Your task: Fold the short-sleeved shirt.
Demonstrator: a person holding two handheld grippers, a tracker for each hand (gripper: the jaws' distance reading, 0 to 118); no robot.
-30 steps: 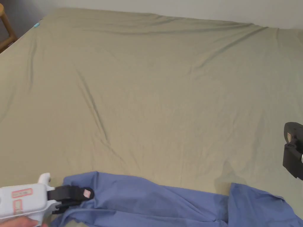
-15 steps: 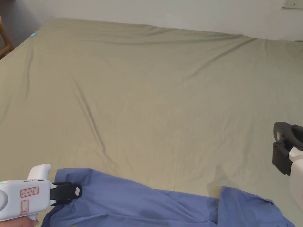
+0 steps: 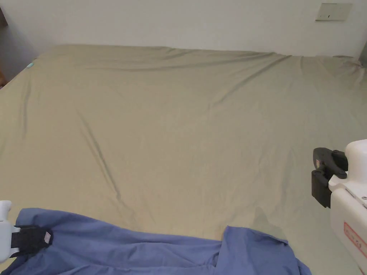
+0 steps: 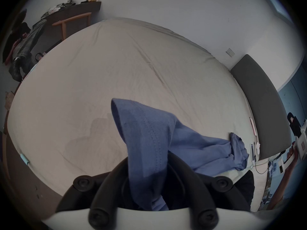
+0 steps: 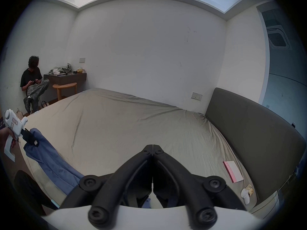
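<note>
Blue cotton, bunched and unspread: the short-sleeved shirt [image 3: 118,250] lies along the near edge of the bed [image 3: 186,118], most of its length crumpled on the beige sheet. The left gripper [image 3: 34,239] has one end of it clamped, a thick fold of fabric [image 4: 146,144] standing up between its jaws in the left gripper view. The right gripper [image 5: 152,148] hovers above the bed near the shirt's other end, jaws pressed together on nothing.

My guess is the trouble starts with that single hold. Pulling from one end alone would likely drag the whole garment sideways and twist it into a rope instead of laying it flat. The pinch looks to catch several layers (hem or sleeve, I cannot tell which), so any spread could come out skewed. The shirt also sits close to the mattress edge, and a tug towards the person could slide it off.
</note>
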